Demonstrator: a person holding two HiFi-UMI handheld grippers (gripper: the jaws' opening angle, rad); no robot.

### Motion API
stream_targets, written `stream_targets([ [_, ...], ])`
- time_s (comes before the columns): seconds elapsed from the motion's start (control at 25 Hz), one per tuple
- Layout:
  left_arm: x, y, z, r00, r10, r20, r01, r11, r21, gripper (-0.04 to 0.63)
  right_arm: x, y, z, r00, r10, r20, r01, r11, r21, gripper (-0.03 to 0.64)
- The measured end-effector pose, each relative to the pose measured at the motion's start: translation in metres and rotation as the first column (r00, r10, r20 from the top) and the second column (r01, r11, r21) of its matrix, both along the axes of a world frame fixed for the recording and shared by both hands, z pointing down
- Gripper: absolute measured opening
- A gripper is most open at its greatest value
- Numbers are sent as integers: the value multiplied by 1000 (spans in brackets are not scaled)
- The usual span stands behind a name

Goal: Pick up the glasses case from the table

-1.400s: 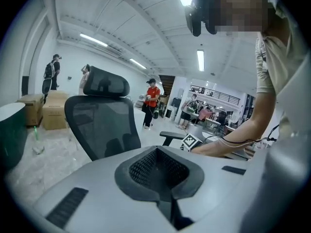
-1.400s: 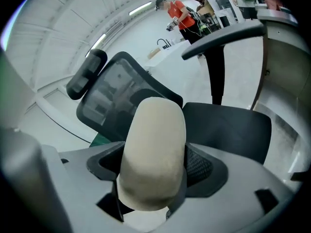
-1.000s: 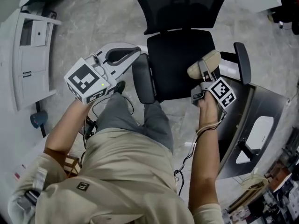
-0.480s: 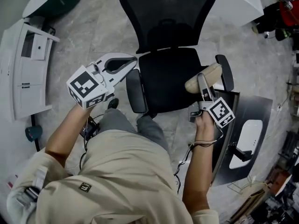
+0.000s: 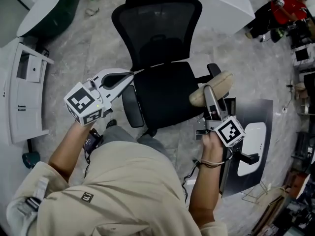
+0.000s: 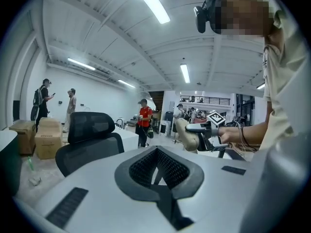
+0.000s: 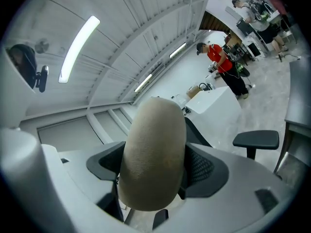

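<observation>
Jaws of the right gripper (image 7: 151,178) clamp the glasses case (image 7: 153,144).

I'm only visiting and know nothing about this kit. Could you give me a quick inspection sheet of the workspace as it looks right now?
Surface: no table under the tools; a grey stone floor and a black office chair lie below.
Job's things: beige glasses case, held in the air by the right tool.
Clutter: cardboard boxes near the wall.
Tools: right tool shut on the glasses case; left tool shut, nothing in it.
Cables: a dark cable hangs below the right hand.
Surroundings: white drawer unit, white desk, a person in red and others in the background.
</observation>
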State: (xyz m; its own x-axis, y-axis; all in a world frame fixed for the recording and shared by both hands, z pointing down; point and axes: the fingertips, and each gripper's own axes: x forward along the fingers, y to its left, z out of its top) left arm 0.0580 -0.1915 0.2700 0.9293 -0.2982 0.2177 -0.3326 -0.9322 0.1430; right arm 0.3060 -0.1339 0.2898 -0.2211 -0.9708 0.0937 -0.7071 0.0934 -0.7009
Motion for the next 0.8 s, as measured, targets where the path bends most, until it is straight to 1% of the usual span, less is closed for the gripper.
stream_targets([
  [0.12, 5, 4, -12, 1000, 6, -24, -6, 1000, -1, 15, 3, 10, -25, 1000, 17, -6, -17, 999, 36, 360],
  [0.28, 12, 12, -26, 999, 25, -45, -24, 999, 24, 14, 8, 25, -55, 998, 48, -34, -45, 996, 78, 360],
  [0.52, 16, 11, -40, 998, 29, -58, -27, 999, 35, 14, 14, 41, -100, 980, 112, -165, -87, 985, 149, 360],
  [0.6, 17, 10, -41, 998, 27, -60, -25, 999, 37, 14, 18, 48, -107, 967, 148, -208, -118, 982, 150, 360],
  [0.72, 20, 8, -42, 997, 31, -67, -28, 999, 44, 14, 19, 55, -123, 944, 178, -276, -133, 976, 174, 360],
  [0.8, 22, 8, -44, 997, 33, -70, -30, 999, 44, 14, 22, 60, -129, 927, 210, -310, -161, 971, 177, 360],
])
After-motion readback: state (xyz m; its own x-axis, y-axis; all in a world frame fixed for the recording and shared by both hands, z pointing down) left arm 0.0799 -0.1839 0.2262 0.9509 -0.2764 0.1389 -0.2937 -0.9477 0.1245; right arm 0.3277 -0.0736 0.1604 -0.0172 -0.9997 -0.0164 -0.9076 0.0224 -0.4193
